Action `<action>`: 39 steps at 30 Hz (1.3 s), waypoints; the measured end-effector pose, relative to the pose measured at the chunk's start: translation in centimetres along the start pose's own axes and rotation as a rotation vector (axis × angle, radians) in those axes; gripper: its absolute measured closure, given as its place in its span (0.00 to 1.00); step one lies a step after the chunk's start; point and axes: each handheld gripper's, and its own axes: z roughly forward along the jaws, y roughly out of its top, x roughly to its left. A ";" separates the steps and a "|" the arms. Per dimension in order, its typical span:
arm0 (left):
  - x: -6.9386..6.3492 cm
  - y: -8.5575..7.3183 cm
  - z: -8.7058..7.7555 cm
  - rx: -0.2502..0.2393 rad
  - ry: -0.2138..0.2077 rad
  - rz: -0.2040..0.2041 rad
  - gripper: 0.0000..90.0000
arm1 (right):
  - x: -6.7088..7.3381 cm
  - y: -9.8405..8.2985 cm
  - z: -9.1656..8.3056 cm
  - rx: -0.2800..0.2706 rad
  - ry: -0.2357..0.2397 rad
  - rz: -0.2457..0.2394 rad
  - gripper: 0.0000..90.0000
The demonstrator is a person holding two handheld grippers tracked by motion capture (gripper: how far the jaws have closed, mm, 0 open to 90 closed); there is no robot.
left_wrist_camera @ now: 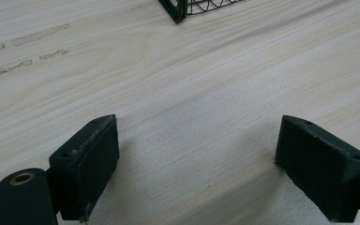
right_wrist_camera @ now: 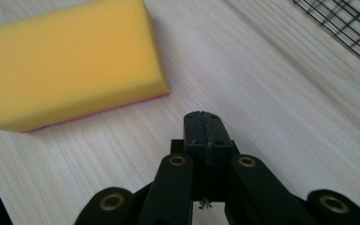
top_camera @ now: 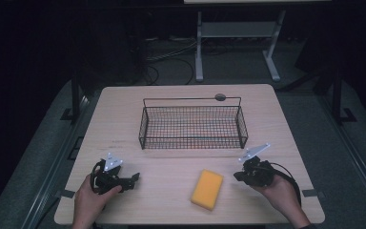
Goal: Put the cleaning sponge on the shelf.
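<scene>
Here, right claw [right_wrist_camera: 205, 129] fully closed, empty, near yellow sponge [right_wrist_camera: 70, 61] on worktop [top_camera: 171, 162]; left claw [left_wrist_camera: 197, 164] wide open, empty.

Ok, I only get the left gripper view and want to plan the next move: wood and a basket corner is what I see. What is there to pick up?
Observer: A yellow sponge lies flat on the table, between the two grippers.
Operator: Is the right gripper on it?
Observer: No. The right gripper is beside it, apart, its jaws shut with nothing between them.
Operator: And the basket, anything in it?
Observer: From the high view the wire basket looks empty; it stands beyond the sponge.
</scene>
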 end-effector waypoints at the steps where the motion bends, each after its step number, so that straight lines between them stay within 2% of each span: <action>1: 0.0 0.0 0.0 0.000 0.000 0.000 0.14 | 0.1 0.1 0.1 0.002 0.002 -0.003 1.00; 19: 0.0 0.0 0.0 0.000 0.000 0.000 0.14 | 1.4 1.5 1.8 0.039 0.038 -0.045 1.00; 39: 0.0 0.0 0.0 0.003 0.000 0.000 0.14 | 2.0 3.2 2.9 0.051 0.051 -0.071 1.00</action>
